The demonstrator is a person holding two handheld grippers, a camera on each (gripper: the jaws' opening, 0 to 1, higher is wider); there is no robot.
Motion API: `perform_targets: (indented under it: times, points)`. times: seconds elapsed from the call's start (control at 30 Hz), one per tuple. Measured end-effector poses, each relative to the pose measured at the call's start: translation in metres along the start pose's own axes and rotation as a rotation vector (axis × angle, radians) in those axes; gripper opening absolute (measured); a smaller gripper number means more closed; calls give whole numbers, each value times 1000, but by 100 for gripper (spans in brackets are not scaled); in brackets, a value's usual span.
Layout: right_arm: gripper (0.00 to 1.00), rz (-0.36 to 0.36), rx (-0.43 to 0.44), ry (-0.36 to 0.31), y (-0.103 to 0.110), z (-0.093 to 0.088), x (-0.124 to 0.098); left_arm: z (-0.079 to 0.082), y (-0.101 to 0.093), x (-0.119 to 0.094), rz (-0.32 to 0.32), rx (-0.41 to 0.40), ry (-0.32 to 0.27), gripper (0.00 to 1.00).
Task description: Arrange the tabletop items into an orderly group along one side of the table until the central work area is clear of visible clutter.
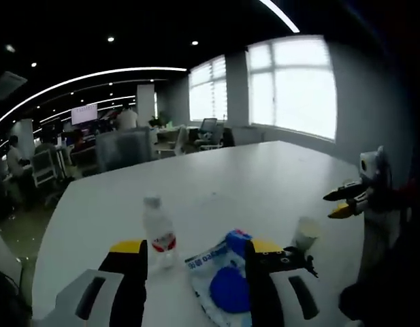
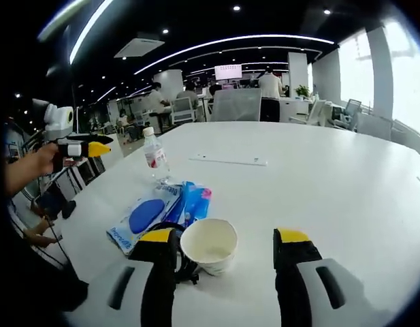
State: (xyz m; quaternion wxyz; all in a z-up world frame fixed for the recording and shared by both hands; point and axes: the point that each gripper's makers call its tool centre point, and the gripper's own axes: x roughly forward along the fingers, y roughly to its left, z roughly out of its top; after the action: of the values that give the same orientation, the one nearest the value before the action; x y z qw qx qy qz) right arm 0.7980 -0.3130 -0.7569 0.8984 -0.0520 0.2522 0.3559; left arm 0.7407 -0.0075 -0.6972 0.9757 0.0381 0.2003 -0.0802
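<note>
Showing clear plastic bottle, crinkly wipes pack, round paper cup

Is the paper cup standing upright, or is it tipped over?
Upright: the paper cup rests on its base on the table, its open mouth facing up.

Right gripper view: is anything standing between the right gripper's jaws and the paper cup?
Nothing visible does. The cup stands upright on the table just ahead of the open right gripper, nearer its left jaw. The blue packets and the bottle lie beyond the cup, not in front of it.
</note>
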Motion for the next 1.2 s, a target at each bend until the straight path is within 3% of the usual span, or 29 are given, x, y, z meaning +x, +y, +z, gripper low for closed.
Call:
perform_targets:
  times: [0.13, 0.5, 0.7, 1.07, 1.2]
  points:
    - [46, 12, -12, 11, -1, -2, 5, -9, -19, -13, -24, -5, 1, 67]
    - [32, 40, -33, 61, -10, -12, 31, -33, -50, -40, -70, -8, -3, 78]
    - [27, 58, -42, 99, -7, -16, 39, -30, -61, -51, -78, -25, -48, 86]
    - [19, 75, -19, 137, -6, -25, 51, -31, -71, -58, -106, -30, -45, 99]
    - [11, 58, 16, 145, -9, -29, 52, -32, -71, -59, -102, -31, -48, 99]
